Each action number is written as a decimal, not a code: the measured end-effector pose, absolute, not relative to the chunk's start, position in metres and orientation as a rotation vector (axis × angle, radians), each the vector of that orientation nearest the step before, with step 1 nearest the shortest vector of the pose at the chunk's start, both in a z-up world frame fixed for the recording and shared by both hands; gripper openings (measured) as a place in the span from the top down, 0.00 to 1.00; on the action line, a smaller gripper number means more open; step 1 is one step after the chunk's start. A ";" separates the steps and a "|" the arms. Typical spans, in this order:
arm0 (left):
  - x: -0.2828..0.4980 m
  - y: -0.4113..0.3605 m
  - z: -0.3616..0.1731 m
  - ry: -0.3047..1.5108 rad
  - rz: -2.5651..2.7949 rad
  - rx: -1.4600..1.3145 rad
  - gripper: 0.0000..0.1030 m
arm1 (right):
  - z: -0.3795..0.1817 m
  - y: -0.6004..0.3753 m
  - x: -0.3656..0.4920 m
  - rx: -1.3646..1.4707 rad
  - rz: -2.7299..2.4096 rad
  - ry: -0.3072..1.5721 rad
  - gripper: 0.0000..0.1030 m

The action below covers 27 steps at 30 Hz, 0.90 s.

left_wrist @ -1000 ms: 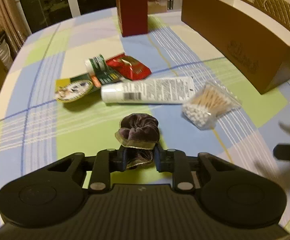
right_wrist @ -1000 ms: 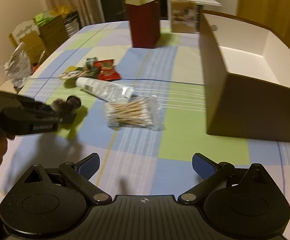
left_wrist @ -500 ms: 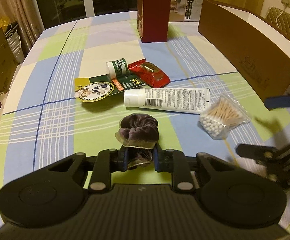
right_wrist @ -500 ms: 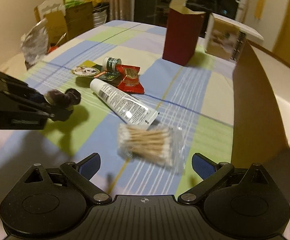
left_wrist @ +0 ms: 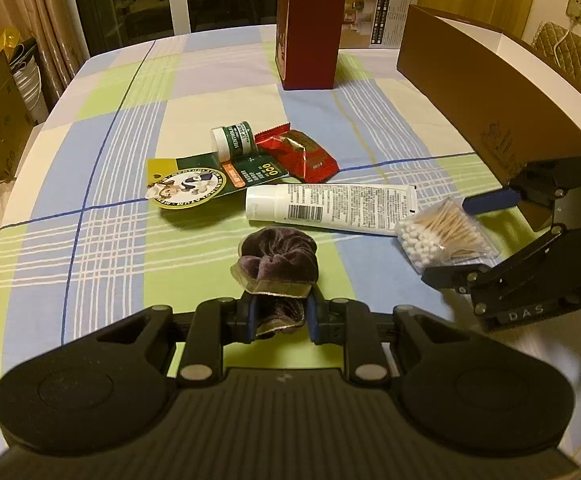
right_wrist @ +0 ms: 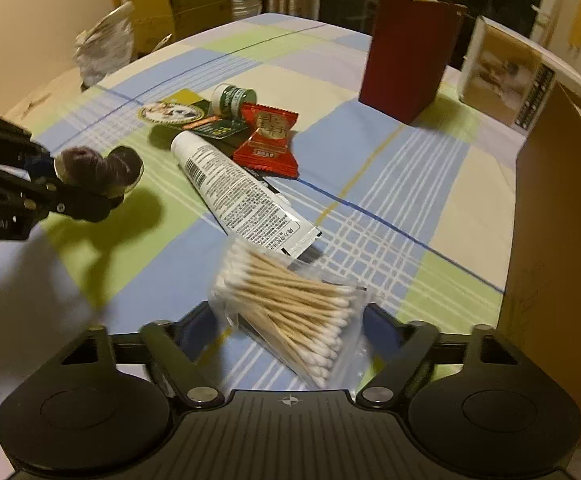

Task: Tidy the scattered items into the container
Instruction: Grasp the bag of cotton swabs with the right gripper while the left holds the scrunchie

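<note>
My left gripper point(left_wrist: 280, 314) is shut on a dark purple velvet scrunchie point(left_wrist: 278, 258) and holds it above the table; it also shows in the right wrist view point(right_wrist: 98, 168). My right gripper point(right_wrist: 286, 326) is open, its fingers on either side of a clear bag of cotton swabs point(right_wrist: 290, 308), which also shows in the left wrist view point(left_wrist: 446, 234). A white tube point(left_wrist: 330, 208), a red snack packet point(left_wrist: 298, 154), a small green jar point(left_wrist: 232, 140) and a green card point(left_wrist: 202, 184) lie on the checked tablecloth. The brown container box point(left_wrist: 490, 92) stands at the right.
A tall dark red box point(left_wrist: 310, 32) and a printed carton point(left_wrist: 378, 12) stand at the far side of the table. Cardboard boxes and bags point(right_wrist: 170, 12) sit on the floor beyond the table's left edge. The brown box wall point(right_wrist: 558, 240) is close on my right gripper's right.
My right gripper has moved forward and down until its open fingers straddle the cotton swab bag. My left gripper still holds the scrunchie and has lifted a little.
</note>
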<state>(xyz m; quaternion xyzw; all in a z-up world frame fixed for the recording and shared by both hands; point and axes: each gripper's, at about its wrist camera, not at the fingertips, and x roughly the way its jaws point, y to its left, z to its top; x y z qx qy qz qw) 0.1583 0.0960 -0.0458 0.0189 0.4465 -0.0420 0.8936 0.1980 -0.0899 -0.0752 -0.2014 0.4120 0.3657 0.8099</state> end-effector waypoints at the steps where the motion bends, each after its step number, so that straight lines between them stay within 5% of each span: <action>1: 0.158 0.096 -0.046 0.927 -0.087 0.041 0.82 | -0.073 -0.090 0.197 -0.422 0.771 0.892 0.40; 3: 0.159 0.094 -0.046 0.927 -0.086 0.041 0.82 | -0.069 -0.093 0.194 -0.388 0.727 0.939 0.52; 9: 0.159 0.091 -0.045 0.926 -0.086 0.040 0.82 | -0.061 -0.101 0.162 -0.340 0.734 1.027 0.52; 14: 0.159 0.091 -0.045 0.928 -0.082 0.036 0.82 | -0.049 -0.095 0.150 -0.459 0.783 0.890 0.51; 17: 0.160 0.089 -0.045 0.929 -0.090 0.038 0.82 | -0.048 -0.093 0.166 -0.473 0.792 0.846 0.15; 27: 0.162 0.088 -0.046 0.931 -0.103 0.033 0.82 | -0.071 -0.077 0.210 -0.579 0.931 0.851 0.17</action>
